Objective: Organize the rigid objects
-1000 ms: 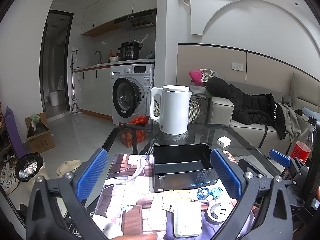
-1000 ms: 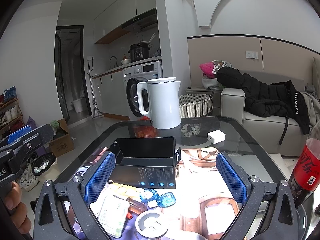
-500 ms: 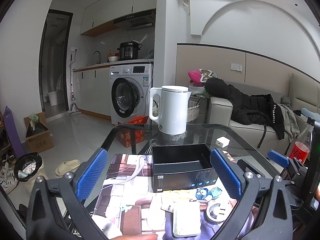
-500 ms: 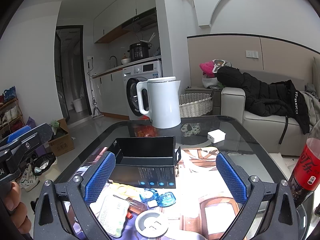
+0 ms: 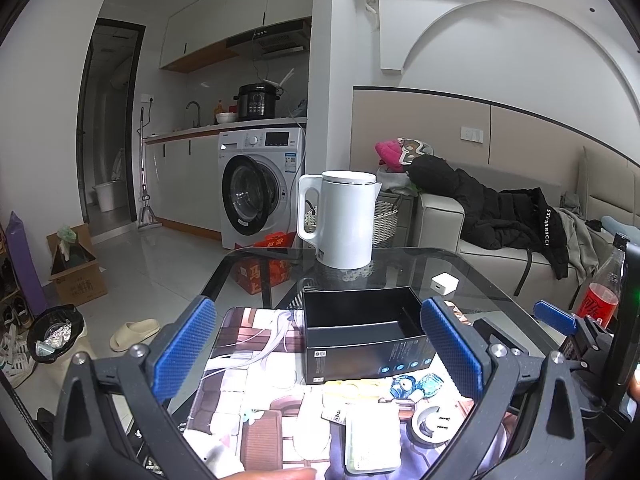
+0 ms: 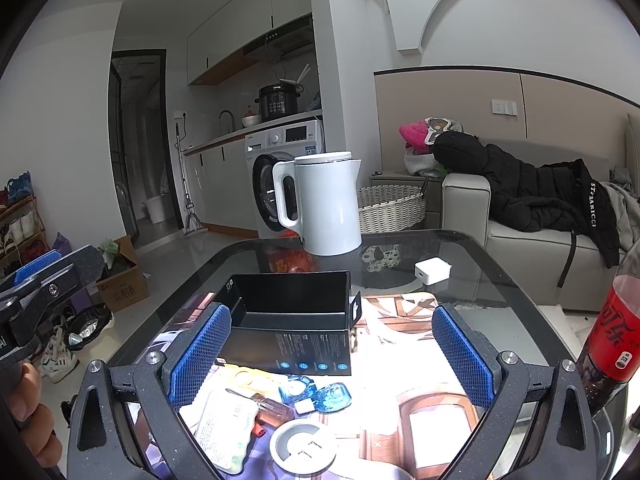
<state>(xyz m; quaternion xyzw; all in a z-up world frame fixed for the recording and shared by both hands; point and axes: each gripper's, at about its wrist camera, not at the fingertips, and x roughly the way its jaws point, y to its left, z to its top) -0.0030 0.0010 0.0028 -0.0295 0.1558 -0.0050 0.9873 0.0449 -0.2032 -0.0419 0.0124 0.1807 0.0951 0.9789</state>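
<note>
An open black box point(image 5: 362, 334) point(image 6: 290, 326) stands on a picture mat on the glass table point(image 5: 480, 280) point(image 6: 500, 272). In front of it lie small items: a white case point(image 5: 372, 440) point(image 6: 226, 430), blue clear pieces point(image 5: 416, 384) point(image 6: 316, 392), a round white plug point(image 5: 434, 424) point(image 6: 306, 446) and an amber screwdriver point(image 6: 272, 406). My left gripper point(image 5: 318, 356) hovers open above them, nothing between its fingers. My right gripper point(image 6: 330, 358) is open too, empty, over the same pile.
A white kettle point(image 5: 346, 220) point(image 6: 324, 204) stands behind the box, a white charger cube point(image 5: 444, 283) point(image 6: 432, 271) to its right. A red cola bottle point(image 6: 610, 344) point(image 5: 602, 292) is at the table's right edge. A sofa with a black coat point(image 6: 540, 196) lies beyond.
Both grippers stay open and almost still; the left view has drifted very slightly. Nothing on the table has moved.
</note>
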